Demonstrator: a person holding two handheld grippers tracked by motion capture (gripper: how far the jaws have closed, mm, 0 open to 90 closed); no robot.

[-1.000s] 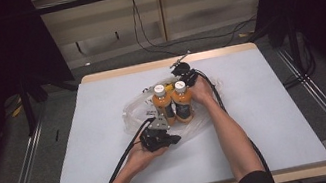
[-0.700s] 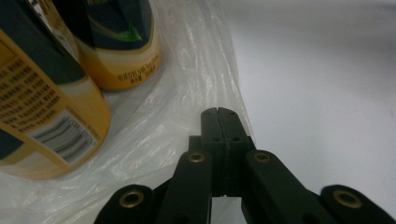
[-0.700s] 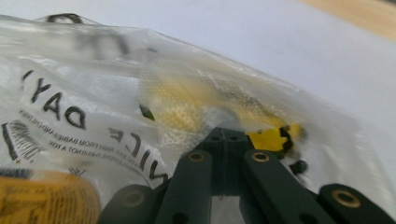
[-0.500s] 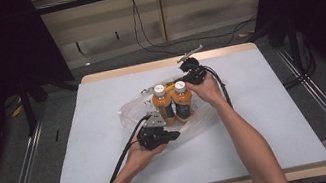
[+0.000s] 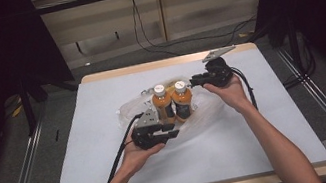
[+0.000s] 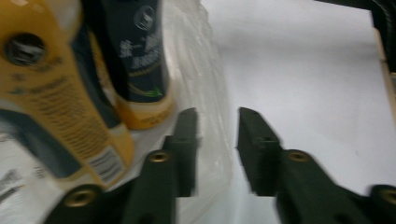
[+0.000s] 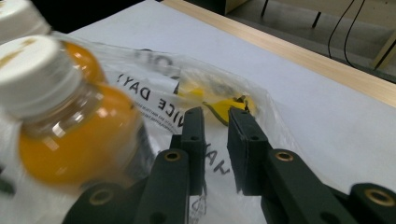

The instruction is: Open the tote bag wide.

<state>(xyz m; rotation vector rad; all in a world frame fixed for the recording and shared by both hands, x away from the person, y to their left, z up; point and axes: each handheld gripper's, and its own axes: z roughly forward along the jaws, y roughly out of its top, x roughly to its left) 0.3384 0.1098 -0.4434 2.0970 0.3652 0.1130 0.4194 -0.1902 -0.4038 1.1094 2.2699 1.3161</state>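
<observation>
The two bottles (image 5: 173, 102) of orange drink stand upright, side by side and touching, near the middle of the table (image 5: 89, 175), and both already stand on or inside the clear plastic bag (image 5: 126, 112) spread flat under and around them; from above you cannot tell whether its film covers them or only lies beneath. In the left gripper view the bottles (image 6: 70, 88) rise just beside your jaws, with the bag's (image 6: 205, 84) wrinkled edge running down between them. In the right gripper view the bag (image 7: 154, 88) shows black print and a yellow patch, and the nearer bottle's white cap (image 7: 37, 74) is close at the left.

So the loading looks done, in my judgement: both bottles are placed and standing. What seems left is the bag itself, since it lies loose and slack, neither gathered nor lifted.

Your left gripper (image 5: 170, 130) sits low at the near side of the bottles, its jaws have just been opening, and they stand apart with film in the gap but not pinched. Your right gripper (image 5: 193, 83) is up beside the bottle caps on the far right; its jaws have just been opening too, to a narrow gap with nothing clamped. Both are released, so the bag is held by neither
</observation>
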